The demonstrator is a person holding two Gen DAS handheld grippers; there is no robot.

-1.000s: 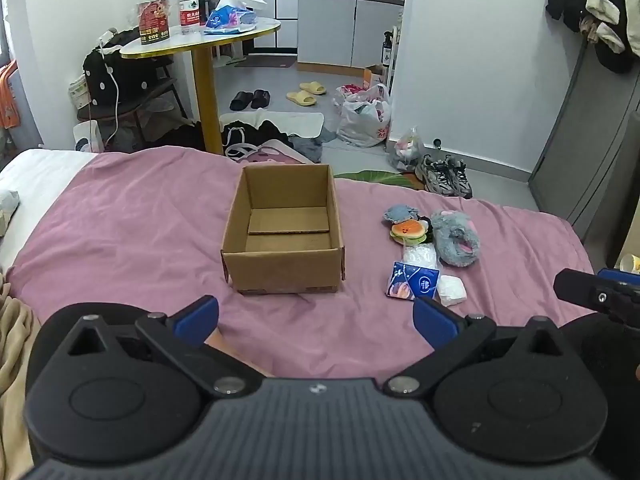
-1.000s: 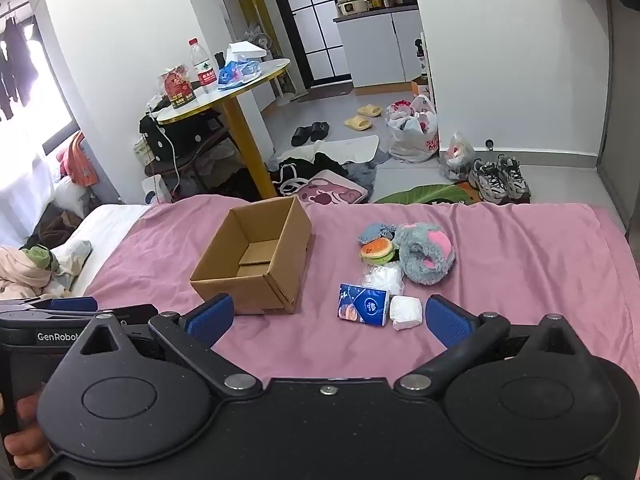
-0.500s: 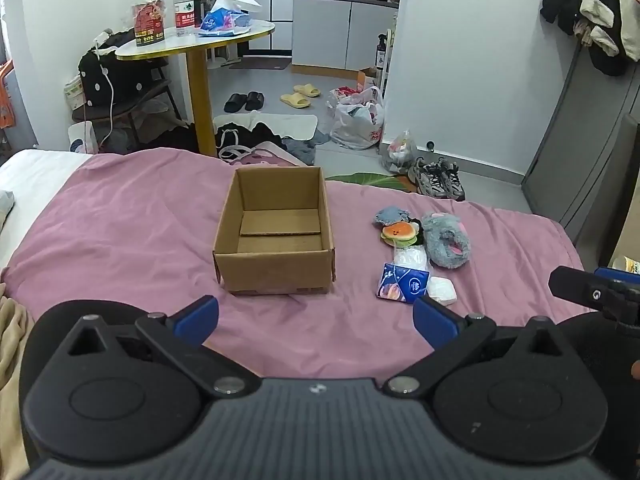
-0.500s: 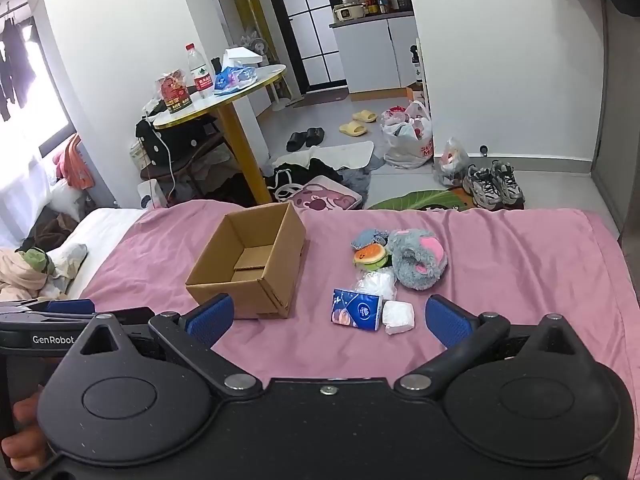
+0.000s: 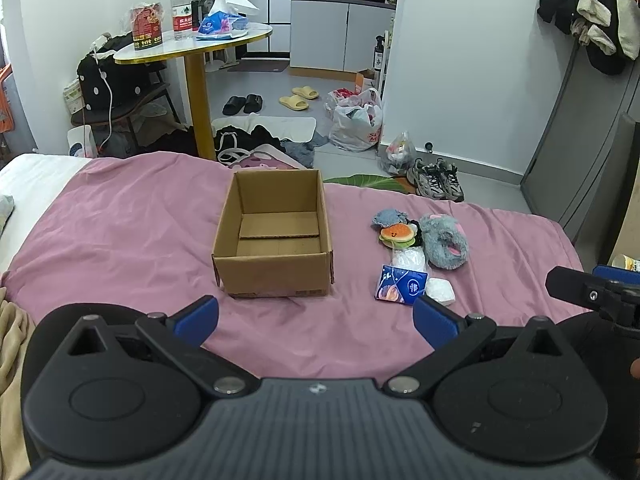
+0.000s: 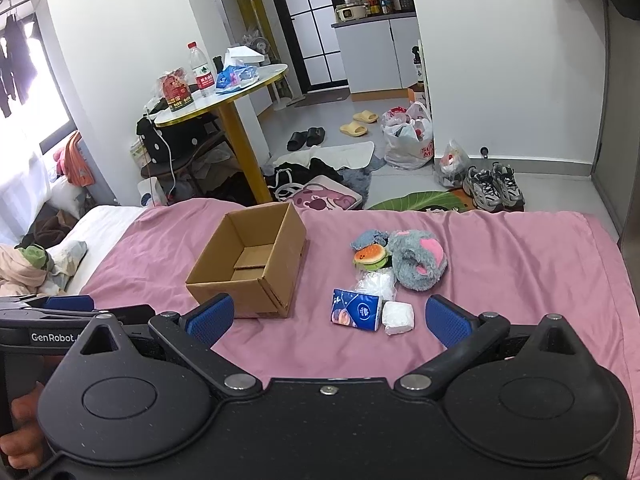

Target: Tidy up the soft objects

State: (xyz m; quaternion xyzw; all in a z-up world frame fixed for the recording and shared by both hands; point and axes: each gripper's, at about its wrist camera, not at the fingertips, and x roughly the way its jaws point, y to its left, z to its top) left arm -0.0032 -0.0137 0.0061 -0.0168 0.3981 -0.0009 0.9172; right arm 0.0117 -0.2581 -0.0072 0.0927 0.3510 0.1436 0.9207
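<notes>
Both the left tool and the right tool are spread wide and empty, so grabbing the blue tissue pack could also knock the little white pack touching it.

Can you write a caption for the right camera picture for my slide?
Open tool above pink bedspread, empty cardboard box, soft toys waiting.

White walls, grey floor. Bed under a pink sheet fills the foreground. Round table on a yellow post stands past the bed, carrying a water bottle and tissue box. Slippers, sneakers and a plastic bag lie on the floor. Kitchen cabinet through the doorway. Daylight from a window at left; coats hang at upper right.
</notes>
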